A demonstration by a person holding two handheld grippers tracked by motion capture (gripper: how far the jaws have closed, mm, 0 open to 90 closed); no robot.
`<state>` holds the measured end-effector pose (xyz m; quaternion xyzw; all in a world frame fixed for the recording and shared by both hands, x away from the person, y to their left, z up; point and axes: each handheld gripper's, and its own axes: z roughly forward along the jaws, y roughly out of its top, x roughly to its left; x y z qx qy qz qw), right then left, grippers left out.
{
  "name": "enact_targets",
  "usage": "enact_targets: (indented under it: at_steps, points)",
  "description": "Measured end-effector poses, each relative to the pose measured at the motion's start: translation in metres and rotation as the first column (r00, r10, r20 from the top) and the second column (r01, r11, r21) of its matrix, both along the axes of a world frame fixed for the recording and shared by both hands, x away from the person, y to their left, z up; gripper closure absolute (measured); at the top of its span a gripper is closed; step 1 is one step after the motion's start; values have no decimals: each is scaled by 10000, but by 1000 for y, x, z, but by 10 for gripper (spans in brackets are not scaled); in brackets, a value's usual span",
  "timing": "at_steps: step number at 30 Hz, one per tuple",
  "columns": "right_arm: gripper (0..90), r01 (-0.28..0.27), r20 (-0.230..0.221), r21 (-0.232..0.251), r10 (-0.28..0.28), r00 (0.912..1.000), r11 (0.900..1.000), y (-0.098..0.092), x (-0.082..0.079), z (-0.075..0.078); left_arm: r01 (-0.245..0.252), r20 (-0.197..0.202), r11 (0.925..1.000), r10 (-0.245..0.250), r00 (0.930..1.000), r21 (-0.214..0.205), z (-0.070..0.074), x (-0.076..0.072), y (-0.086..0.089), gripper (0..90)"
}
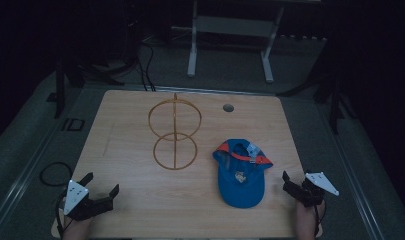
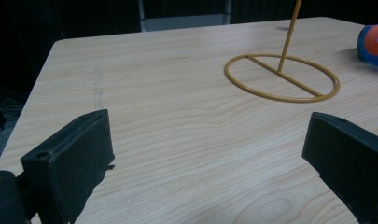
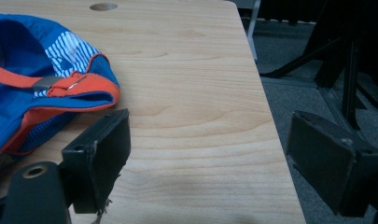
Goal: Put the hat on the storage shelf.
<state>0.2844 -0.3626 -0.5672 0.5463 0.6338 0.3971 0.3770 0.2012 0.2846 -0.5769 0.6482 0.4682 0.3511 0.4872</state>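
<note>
Light wooden worktop under dim light, dark floor all round. Near the middle, a little toward the far edge: yellow wire stand, flat ring base with a crossbar on the wood, thin upright rod, crossed hoops on top. Same ring base and rod ahead and to the right in the left gripper view. Just right of the stand, apart from it: blue cap, upside down, inside facing up, orange trim and orange back strap toward the far edge, brim toward the near edge. Small round hole near the far edge, beyond the cap.

Left claw by the near left corner, held in a hand, grey three-cornered plate on top, jaws spread wide, gripping nothing; bare wood between them in the left gripper view. Well apart from the stand.

Right claw at the right edge toward the near right corner, held in a hand, jaws likewise wide apart and empty. In the right gripper view, one jaw close beside the cap's orange-edged rim, contact impossible to tell; other jaw out past the worktop's right edge, over the floor.
</note>
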Motion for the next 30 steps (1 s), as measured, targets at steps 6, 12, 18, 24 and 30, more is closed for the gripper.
enact_targets:
  at_steps: [6, 12, 18, 24, 30]
  points:
    - [140, -75, -204, -74, 74, 9998, 9999, 2, 1, 0, -22, 10, 10000, 22, 10000, -10, 0, 0, 0, 22]
    - [140, -648, -509, 235, 659, 9965, 9976, -1, 8, 6, -39, -7, 10000, 39, 10000, -48, 1, 0, 0, 22]
    - [140, -1207, -561, 132, 1212, 9910, 9926, -3, 21, 28, -23, -12, 10000, 23, 10000, -51, 1, 0, 0, 22]
    - [136, -1848, -610, 307, 1863, 9806, 9823, 4, 36, 53, -44, -80, 10000, 44, 10000, -13, 0, 0, 1, 22]
    - [135, -2870, -988, 422, 2898, 9520, 9570, 21, 56, 66, 62, -106, 9999, -61, 9999, 114, 0, 0, -1, 22]
